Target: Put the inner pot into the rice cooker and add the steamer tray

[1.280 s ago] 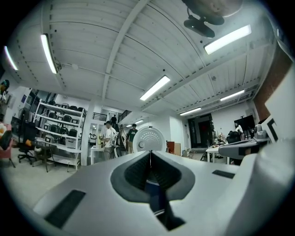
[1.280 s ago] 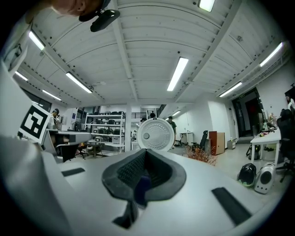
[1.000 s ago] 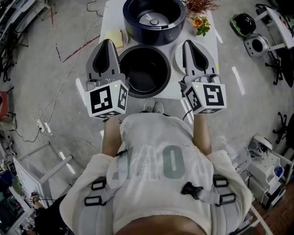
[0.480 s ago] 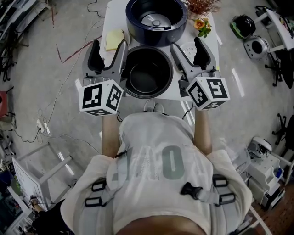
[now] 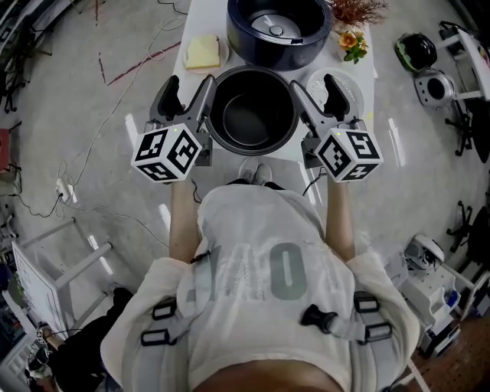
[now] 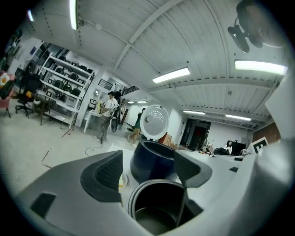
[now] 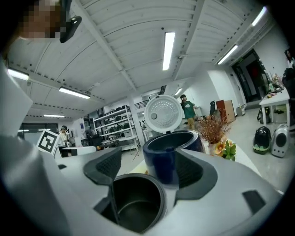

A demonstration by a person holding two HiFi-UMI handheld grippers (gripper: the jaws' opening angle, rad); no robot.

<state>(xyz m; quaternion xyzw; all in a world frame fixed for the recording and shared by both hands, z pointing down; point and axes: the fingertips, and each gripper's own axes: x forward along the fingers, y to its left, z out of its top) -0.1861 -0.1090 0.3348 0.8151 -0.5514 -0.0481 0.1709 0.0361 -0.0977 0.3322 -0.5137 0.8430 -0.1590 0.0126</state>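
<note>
The left gripper (image 5: 187, 90) is open wide. Its jaws have just been opening. The left rim of the inner pot (image 5: 253, 122) sits between them, but the pads do not press on it. In the left gripper view one jaw is outside the pot and the other is over its mouth.

The right gripper (image 5: 315, 90) is open wide too, and its jaws have also just been opening. The right rim of the same pot sits between them, with nothing squeezed. One jaw is over the pot's mouth and the other is outside it. So the two grippers stand on both sides of the pot, one at each side.

The pot is round and dark. It stands upright on the white table (image 5: 200, 19), at the middle of the near edge, close to the person.

Right behind the pot, by the far edge, stands the dark blue rice cooker (image 5: 279, 31). Its white lid (image 6: 154, 122) is up. I cannot tell if the pot and the cooker touch.

The white, round steamer tray (image 5: 354, 92) lies flat by the right edge, partly under the right gripper.

A yellow thing (image 5: 203, 52) lies by the left edge. Some flowers (image 5: 354, 40) are at the far right corner.
</note>
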